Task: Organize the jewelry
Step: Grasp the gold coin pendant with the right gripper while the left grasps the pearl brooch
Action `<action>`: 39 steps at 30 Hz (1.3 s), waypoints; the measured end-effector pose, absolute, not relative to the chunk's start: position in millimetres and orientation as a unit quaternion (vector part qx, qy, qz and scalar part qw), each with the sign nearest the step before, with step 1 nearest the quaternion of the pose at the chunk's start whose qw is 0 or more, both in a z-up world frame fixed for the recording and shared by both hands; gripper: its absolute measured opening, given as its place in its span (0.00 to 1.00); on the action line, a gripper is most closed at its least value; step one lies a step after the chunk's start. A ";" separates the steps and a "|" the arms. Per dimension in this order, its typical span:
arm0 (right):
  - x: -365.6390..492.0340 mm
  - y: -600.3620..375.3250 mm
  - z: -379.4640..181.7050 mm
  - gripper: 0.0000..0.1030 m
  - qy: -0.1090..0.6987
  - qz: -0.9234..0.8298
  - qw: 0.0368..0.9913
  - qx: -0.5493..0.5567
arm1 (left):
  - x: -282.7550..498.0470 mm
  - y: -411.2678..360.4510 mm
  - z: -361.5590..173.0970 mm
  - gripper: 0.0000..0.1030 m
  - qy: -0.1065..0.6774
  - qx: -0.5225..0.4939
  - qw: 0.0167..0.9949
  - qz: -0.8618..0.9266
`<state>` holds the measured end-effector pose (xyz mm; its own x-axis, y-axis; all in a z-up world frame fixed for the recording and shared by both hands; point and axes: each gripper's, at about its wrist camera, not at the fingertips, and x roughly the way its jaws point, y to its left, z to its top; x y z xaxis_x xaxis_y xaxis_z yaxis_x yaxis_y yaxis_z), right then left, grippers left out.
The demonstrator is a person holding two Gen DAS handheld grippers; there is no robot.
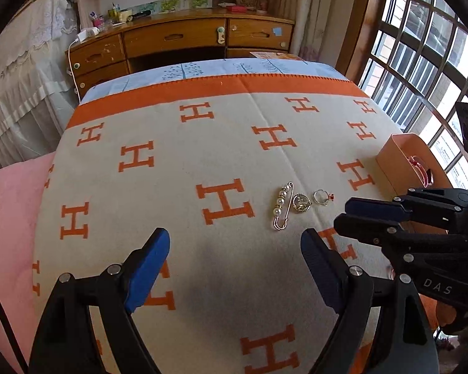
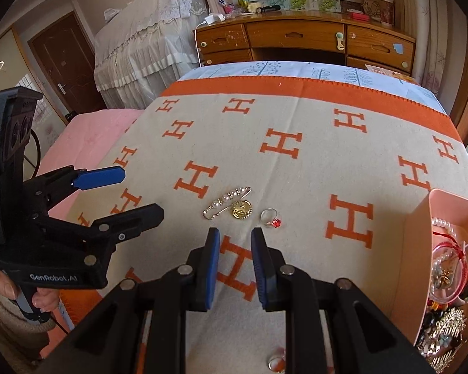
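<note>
Three pieces lie together on the H-pattern blanket point(image 1: 171, 143): a pearl safety-pin brooch point(image 1: 282, 205) point(image 2: 227, 203), a round gold pendant point(image 1: 301, 202) point(image 2: 242, 209) and a silver ring with a red stone point(image 1: 323, 197) point(image 2: 270, 218). My left gripper point(image 1: 235, 246) is open and empty, just short of them; it shows in the right wrist view point(image 2: 140, 191). My right gripper point(image 2: 234, 240) is partly open and empty, close before the ring and pendant; it shows in the left wrist view point(image 1: 343, 215). A pink box point(image 2: 418, 249) point(image 1: 390, 159) holds several jewelry pieces.
Another ring point(image 2: 276, 363) lies on the blanket under my right gripper. A pink quilt point(image 1: 9, 218) lies to the left. A wooden desk point(image 1: 177, 40) stands beyond the bed. A barred window point(image 1: 421, 46) is at the right.
</note>
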<state>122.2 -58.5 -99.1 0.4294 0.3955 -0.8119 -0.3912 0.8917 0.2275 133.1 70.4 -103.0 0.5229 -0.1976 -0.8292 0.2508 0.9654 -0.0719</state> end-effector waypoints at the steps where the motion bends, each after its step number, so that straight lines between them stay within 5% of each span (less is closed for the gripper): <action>1: 124.1 -55.9 -102.3 0.20 0.483 0.237 0.843 0.000 | 134.9 68.7 -104.8 0.82 0.474 0.030 0.871 -0.129; 29: 140.4 -23.1 -124.6 0.19 0.449 0.194 0.866 -0.103 | 142.3 82.9 -115.4 0.82 0.493 0.004 0.862 -0.121; 39: 122.8 -69.1 -120.7 0.19 0.480 0.182 0.858 0.001 | 150.4 58.2 -118.0 0.78 0.495 0.026 0.857 -0.141</action>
<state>122.8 -69.1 -120.7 0.4737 0.3139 -0.8229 -0.3121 0.9335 0.1765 150.4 58.2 -118.0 0.4702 -0.2154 -0.8558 0.2665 0.9591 -0.0950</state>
